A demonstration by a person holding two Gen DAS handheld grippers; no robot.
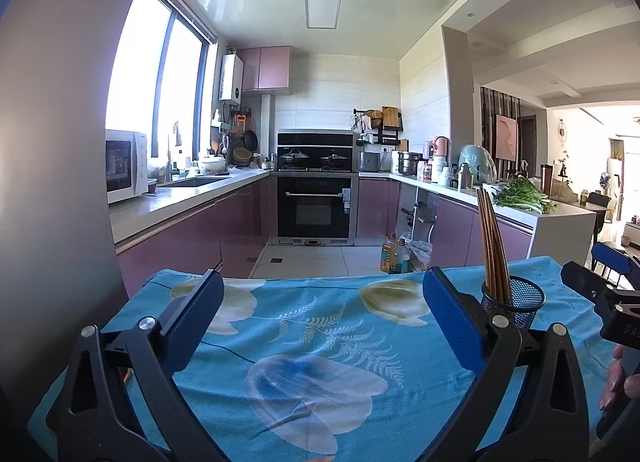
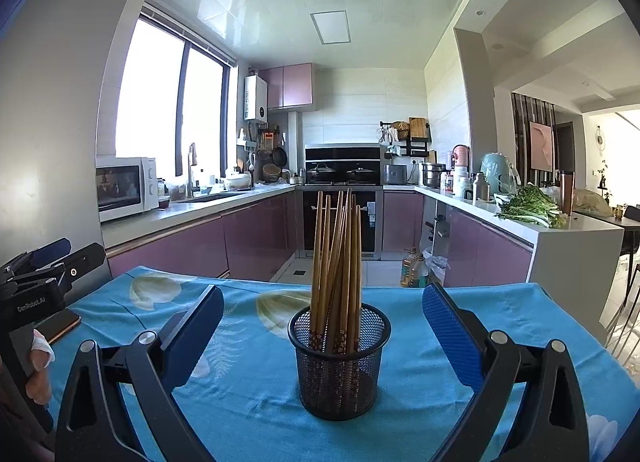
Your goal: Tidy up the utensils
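A black mesh cup [image 2: 339, 362] stands upright on the blue flowered tablecloth [image 2: 248, 394], holding several wooden chopsticks [image 2: 338, 262] that lean together. My right gripper [image 2: 323, 308] is open, its blue pads on either side of the cup and apart from it. In the left wrist view the same mesh cup [image 1: 516, 300] with chopsticks [image 1: 491, 238] sits just right of my right-hand finger. My left gripper [image 1: 323, 290] is open over bare tablecloth [image 1: 312, 346] with nothing between its fingers.
The other gripper and a hand show at the left edge [image 2: 36, 294] and the right edge [image 1: 604, 290]. A phone [image 2: 60, 326] lies at the table's left. Beyond the far table edge are purple kitchen cabinets [image 2: 256, 238], an oven [image 1: 312, 206] and oil bottles [image 1: 396, 254] on the floor.
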